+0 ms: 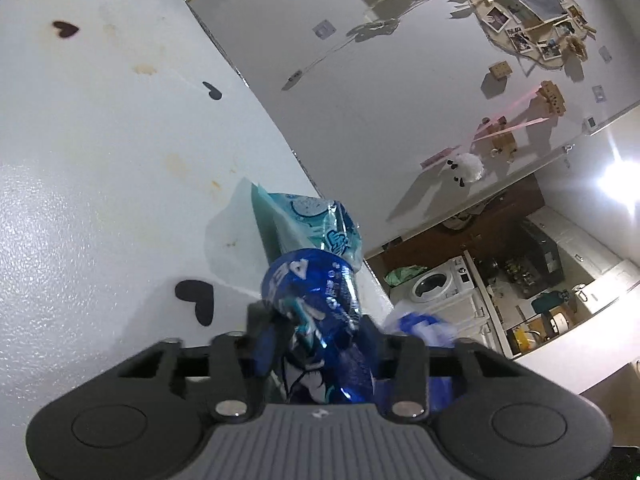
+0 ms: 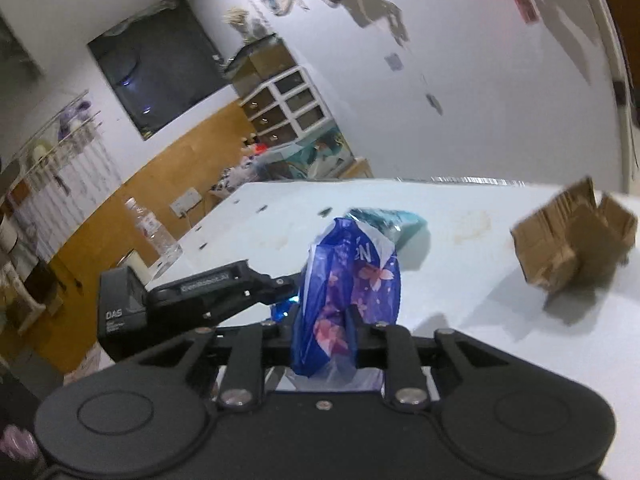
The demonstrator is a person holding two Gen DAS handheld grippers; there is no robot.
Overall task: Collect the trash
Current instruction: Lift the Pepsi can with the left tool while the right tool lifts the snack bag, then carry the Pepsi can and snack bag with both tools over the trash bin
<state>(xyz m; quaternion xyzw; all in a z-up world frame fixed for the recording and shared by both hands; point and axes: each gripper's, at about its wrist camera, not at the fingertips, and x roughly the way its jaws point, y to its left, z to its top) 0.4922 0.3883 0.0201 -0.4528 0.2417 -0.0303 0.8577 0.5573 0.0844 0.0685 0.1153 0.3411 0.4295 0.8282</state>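
My left gripper (image 1: pixel 316 320) is shut on a shiny dark blue snack wrapper (image 1: pixel 316 300), held above the white table (image 1: pixel 100 160). A teal snack packet (image 1: pixel 296 224) lies on the table just beyond it. My right gripper (image 2: pixel 326 320) is shut on a blue and white plastic bag with pink flowers (image 2: pixel 352 280). The bag also shows in the left wrist view (image 1: pixel 420 322), at the right of my left gripper. In the right wrist view the left gripper (image 2: pixel 200 288) is close on the left and the teal packet (image 2: pixel 388 218) lies behind the bag.
A crumpled cardboard box (image 2: pixel 568 240) sits on the table at the right. A clear plastic bottle (image 2: pixel 154 232) stands past the table's left edge. Black heart stickers (image 1: pixel 196 296) dot the white table. A wall with hung photos (image 1: pixel 532 36) rises behind the table.
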